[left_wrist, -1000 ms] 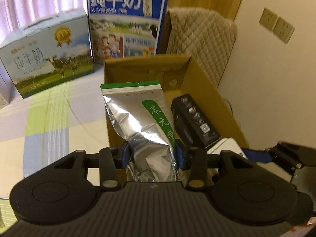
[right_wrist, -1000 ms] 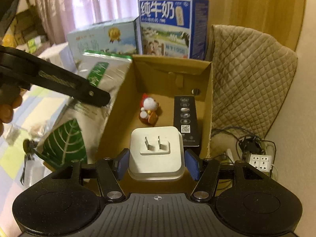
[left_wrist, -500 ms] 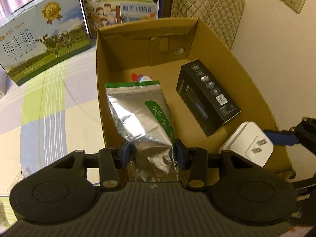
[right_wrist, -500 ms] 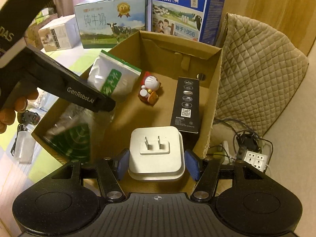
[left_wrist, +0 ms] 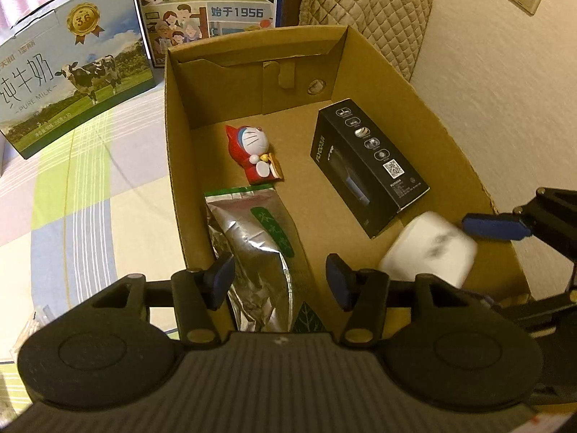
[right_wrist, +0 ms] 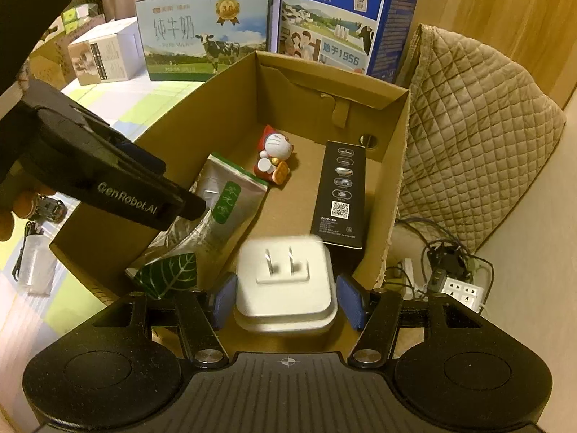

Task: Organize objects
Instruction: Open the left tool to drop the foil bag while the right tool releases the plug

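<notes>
- The silver foil pouch [left_wrist: 258, 249] with a green label strip lies inside the open cardboard box [left_wrist: 173, 166], along its left wall, its green-edged top pointing to the far end.
- The left gripper [left_wrist: 279, 281] hangs over the pouch's near end with its blue-padded fingers [left_wrist: 220, 281] spread apart; neither pad presses the foil, so the pouch lies released.
- The white plug adapter [right_wrist: 285, 281], two flat prongs facing up, sits between the blue pads of the right gripper [right_wrist: 286, 301]. A thin gap shows on each side and the adapter is motion-blurred, so the claw looks loosened rather than clamped.
- In the left wrist view the adapter appears at the box's near right corner, just beside the black product box [left_wrist: 368, 166], which lies flat along the right side.
- A small red-and-white cat figurine [left_wrist: 258, 155] lies on the box floor beyond the pouch's top, apart from the black box.
- Behind the cardboard box stand two milk cartons [right_wrist: 209, 32], one pale with a cow, one blue [right_wrist: 346, 18].
- A quilted beige cover [right_wrist: 472, 115] rests at the box's right, with a white power strip [right_wrist: 465, 292] and cables below it.
</notes>
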